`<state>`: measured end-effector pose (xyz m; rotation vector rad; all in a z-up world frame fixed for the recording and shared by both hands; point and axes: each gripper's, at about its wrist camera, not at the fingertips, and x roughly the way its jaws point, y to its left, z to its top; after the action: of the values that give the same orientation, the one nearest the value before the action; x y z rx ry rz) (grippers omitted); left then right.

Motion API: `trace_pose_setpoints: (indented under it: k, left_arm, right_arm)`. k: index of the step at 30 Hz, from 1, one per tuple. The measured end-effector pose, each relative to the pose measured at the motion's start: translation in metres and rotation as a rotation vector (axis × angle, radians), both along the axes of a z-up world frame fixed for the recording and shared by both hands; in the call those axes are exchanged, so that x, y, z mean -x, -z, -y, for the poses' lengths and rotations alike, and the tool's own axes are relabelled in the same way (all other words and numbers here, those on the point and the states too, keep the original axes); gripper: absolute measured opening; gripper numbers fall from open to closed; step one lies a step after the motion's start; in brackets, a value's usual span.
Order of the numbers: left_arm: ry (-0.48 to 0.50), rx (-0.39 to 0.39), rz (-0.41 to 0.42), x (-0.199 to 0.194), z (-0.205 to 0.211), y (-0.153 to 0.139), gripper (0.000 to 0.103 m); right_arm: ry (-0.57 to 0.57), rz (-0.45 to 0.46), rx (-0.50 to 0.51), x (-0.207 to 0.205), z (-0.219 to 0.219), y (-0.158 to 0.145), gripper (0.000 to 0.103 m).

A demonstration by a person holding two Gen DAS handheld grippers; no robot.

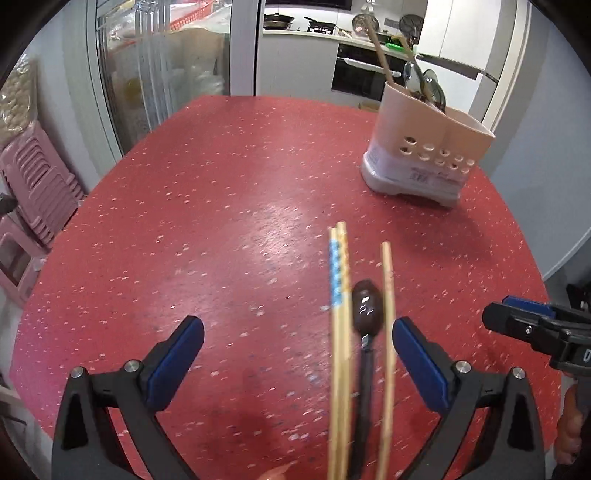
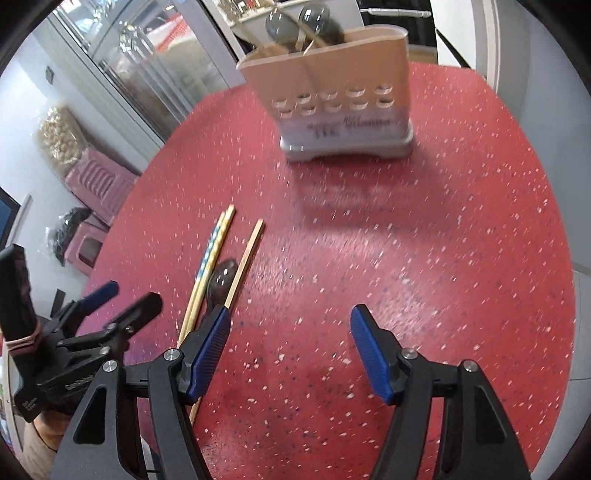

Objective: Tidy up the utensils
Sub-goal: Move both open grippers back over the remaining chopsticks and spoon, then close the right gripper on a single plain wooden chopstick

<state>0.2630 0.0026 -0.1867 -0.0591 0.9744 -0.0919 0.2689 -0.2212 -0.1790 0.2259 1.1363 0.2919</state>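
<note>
A pair of wooden chopsticks with a blue pattern (image 1: pixel 339 295) (image 2: pixel 211 254), a single plain chopstick (image 1: pixel 388 295) (image 2: pixel 245 258) and a dark brown spoon (image 1: pixel 366 306) (image 2: pixel 221 278) lie side by side on the red speckled table (image 1: pixel 221 221) (image 2: pixel 406 258). A beige utensil holder (image 1: pixel 424 147) (image 2: pixel 332 88) with spoons and ladles in it stands farther back. My left gripper (image 1: pixel 297 332) is open and empty above the table, the utensils near its right finger. My right gripper (image 2: pixel 290 332) is open and empty to the right of the utensils.
Pink plastic stools (image 1: pixel 33 184) (image 2: pixel 99 184) are stacked left of the table. A glass cabinet (image 1: pixel 166 74) and a kitchen counter with pans (image 1: pixel 295 26) lie behind. My right gripper shows at the right edge of the left wrist view (image 1: pixel 524 325).
</note>
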Motion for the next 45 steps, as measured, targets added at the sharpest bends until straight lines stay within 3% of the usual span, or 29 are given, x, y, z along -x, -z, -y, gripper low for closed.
trace_pose_setpoints:
  k: [4, 14, 22, 26, 27, 31, 32, 35, 38, 45]
  left_arm:
    - [-0.022, -0.074, -0.001, 0.005, -0.016, 0.008, 0.103]
    - [-0.064, -0.022, -0.080, 0.004, -0.051, 0.025, 0.103]
    - [-0.069, -0.011, -0.086, 0.001, -0.061, 0.027, 0.103]
    - [-0.054, 0.013, -0.110, -0.003, -0.062, 0.029, 0.103]
    - [-0.050, 0.020, -0.115, -0.005, -0.061, 0.029, 0.103]
    - [-0.029, 0.056, -0.131, -0.013, -0.054, 0.030, 0.103]
    - [-0.020, 0.062, -0.134, -0.015, -0.050, 0.030, 0.103]
    - [0.022, 0.069, -0.149, -0.022, -0.034, 0.032, 0.103]
    - [0.050, 0.027, -0.161, -0.028, -0.018, 0.036, 0.103]
    - [0.050, -0.033, -0.191, -0.037, -0.007, 0.046, 0.103]
  right_arm:
    - [-0.012, -0.051, 0.035, -0.002, -0.024, 0.010, 0.071]
    - [-0.028, -0.102, 0.154, -0.011, -0.080, 0.029, 0.070]
    - [-0.017, -0.131, 0.231, -0.021, -0.110, 0.034, 0.057]
    - [-0.028, -0.137, 0.292, -0.025, -0.125, 0.036, 0.055]
    - [-0.033, -0.138, 0.297, -0.026, -0.127, 0.036, 0.054]
    - [-0.044, -0.140, 0.334, -0.029, -0.126, 0.034, 0.015]
    - [-0.047, -0.140, 0.327, -0.030, -0.123, 0.034, 0.011]
    - [-0.037, -0.149, 0.289, -0.032, -0.111, 0.033, 0.006]
    - [-0.040, -0.142, 0.272, -0.031, -0.110, 0.032, 0.007]
    - [-0.045, -0.134, 0.242, -0.025, -0.091, 0.031, 0.006]
